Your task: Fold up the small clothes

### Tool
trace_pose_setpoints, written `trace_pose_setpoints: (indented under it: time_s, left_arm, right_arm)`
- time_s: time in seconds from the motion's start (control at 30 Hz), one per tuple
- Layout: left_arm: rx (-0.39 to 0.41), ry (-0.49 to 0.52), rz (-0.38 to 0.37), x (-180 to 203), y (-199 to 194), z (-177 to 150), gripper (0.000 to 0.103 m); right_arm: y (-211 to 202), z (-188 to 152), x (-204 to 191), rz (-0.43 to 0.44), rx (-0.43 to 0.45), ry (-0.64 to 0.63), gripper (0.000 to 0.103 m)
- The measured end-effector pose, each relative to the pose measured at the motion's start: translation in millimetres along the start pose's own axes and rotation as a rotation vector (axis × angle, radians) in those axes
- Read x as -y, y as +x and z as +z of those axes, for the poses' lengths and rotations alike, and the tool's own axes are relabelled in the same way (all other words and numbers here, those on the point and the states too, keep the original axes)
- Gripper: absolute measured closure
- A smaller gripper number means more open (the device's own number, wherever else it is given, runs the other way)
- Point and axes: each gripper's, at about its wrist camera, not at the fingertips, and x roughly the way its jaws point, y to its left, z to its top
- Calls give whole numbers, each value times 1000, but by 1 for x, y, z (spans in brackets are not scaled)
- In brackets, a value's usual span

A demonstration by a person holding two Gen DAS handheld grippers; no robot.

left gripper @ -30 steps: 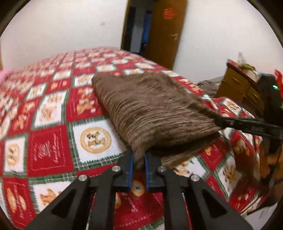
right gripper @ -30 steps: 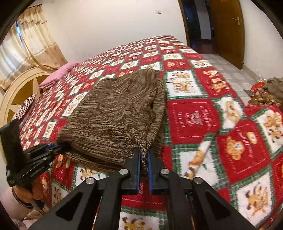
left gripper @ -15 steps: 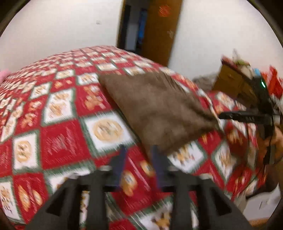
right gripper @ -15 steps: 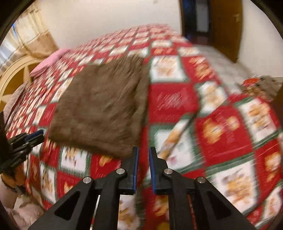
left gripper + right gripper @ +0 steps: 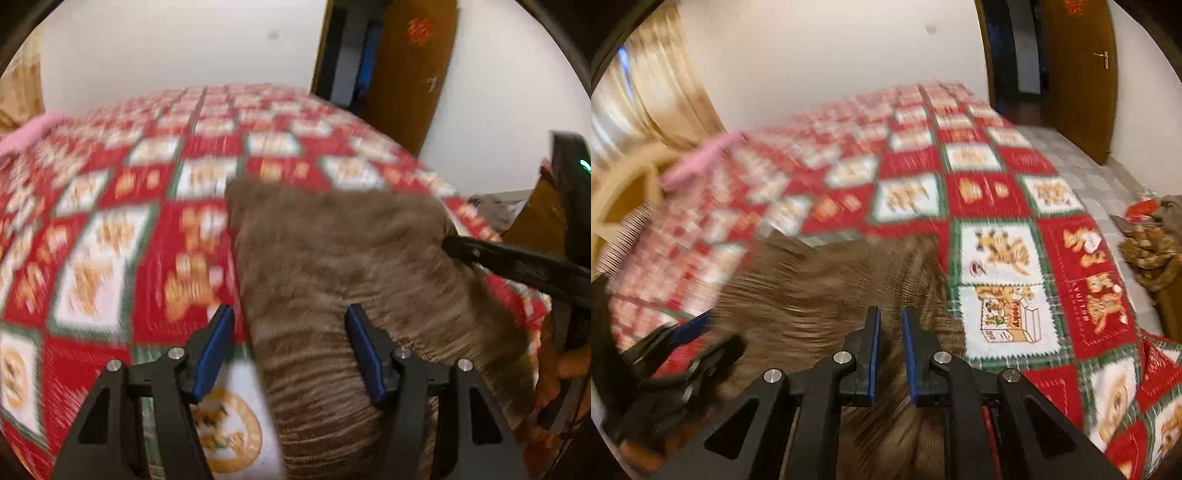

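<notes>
We are holding the left gripper [image 5: 290,347] wide apart over the near left edge of the brown knit [image 5: 343,266], lying folded on the quilt [image 5: 110,229]. We are keeping the right gripper [image 5: 889,350] narrow, nothing visibly between its fingers, over the knit's right side.

The left tongs [image 5: 290,354] stand wide open above the near part of a folded brown knit garment [image 5: 351,280] — nothing is held between the blue-lined fingers [image 5: 214,350]. The garment lies flat on a bed [image 5: 110,229] covered with a red, white and green patchwork quilt. The right tongs [image 5: 448,246] reach in from the right — their dark tip sits at the garment's far right corner. A brown door [image 5: 406,70] stands beyond. Motion blur smears the quilt's pattern.
</notes>
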Motion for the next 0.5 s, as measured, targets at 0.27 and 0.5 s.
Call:
trace_pose_setpoints:
  time_s: [0.27,0.5]
  left_arm:
    - [8,1,36,2,1,-5,25]
    - [2,0,63,2,2,-5,21]
  right_arm:
    - [28,16,34,64,43,174,91]
    - [-23,-2,42,86,146,259,91]
